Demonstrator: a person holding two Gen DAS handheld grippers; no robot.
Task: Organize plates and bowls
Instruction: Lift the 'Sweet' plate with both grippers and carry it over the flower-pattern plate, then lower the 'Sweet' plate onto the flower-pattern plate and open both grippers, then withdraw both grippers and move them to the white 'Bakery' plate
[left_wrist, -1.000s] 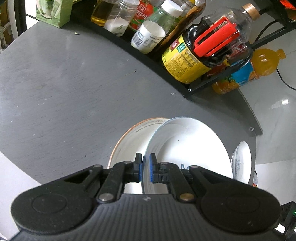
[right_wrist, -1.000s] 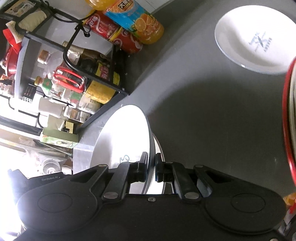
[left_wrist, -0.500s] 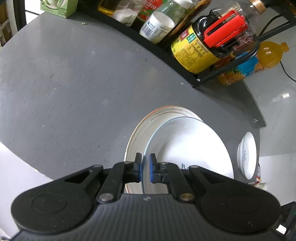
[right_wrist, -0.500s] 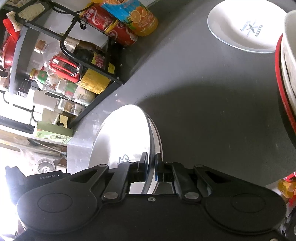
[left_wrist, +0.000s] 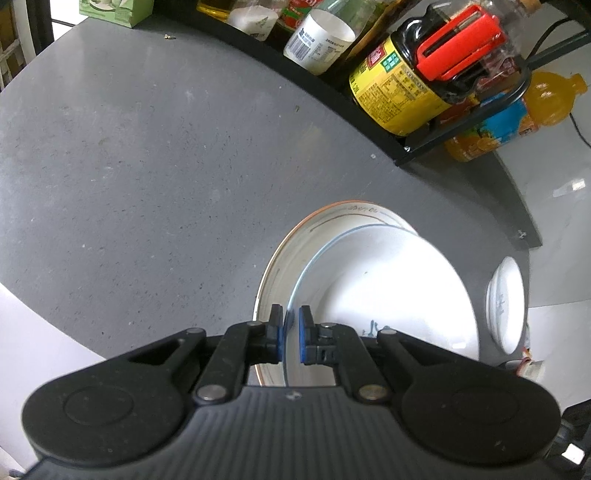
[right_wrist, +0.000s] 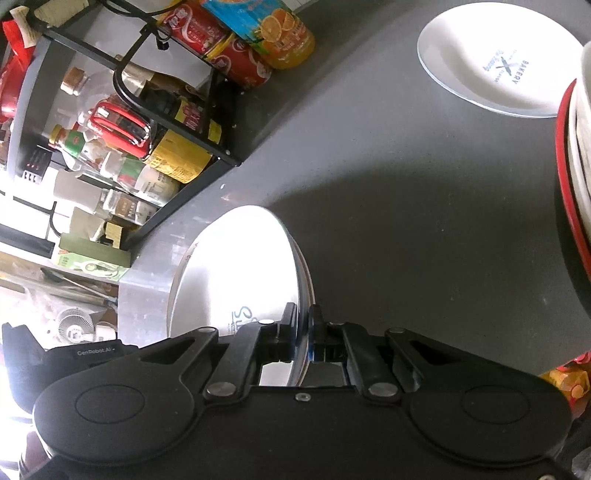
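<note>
The left hand-held gripper (left_wrist: 290, 334) has its blue-padded jaws set close on either side of the near rim of a blue-rimmed white plate (left_wrist: 388, 295); whether the pads actually press the rim or stand a hair off it cannot be told. That plate is glossy, round and shallow, and it sits tilted in or just over a larger white plate with an orange rim (left_wrist: 291, 243), which shows beneath it on the left and far sides. The right hand-held gripper (right_wrist: 302, 328) straddles the opposite edge of the same white plate (right_wrist: 240, 273), its jaws narrowed about the thin rim with a sliver of blue pad showing, and here too contact cannot be told. Both plates lie toward the near edge of the worktop (left_wrist: 147, 166), a matt grey, speckled slab with a curved outline. Further out, toward the worktop's right side, a smaller white plate printed with "BAKERY" (right_wrist: 495, 62) lies flat and well apart. At the right edge of the right wrist view stands a stack of dishes with a red rim (right_wrist: 570, 177). Along the far edge runs a black wire rack (left_wrist: 413, 147) crowded with bottles, among them a yellow-labelled jug with a red handle (left_wrist: 406, 92), and an orange drink bottle (left_wrist: 517, 118) lies just beyond it.
</note>
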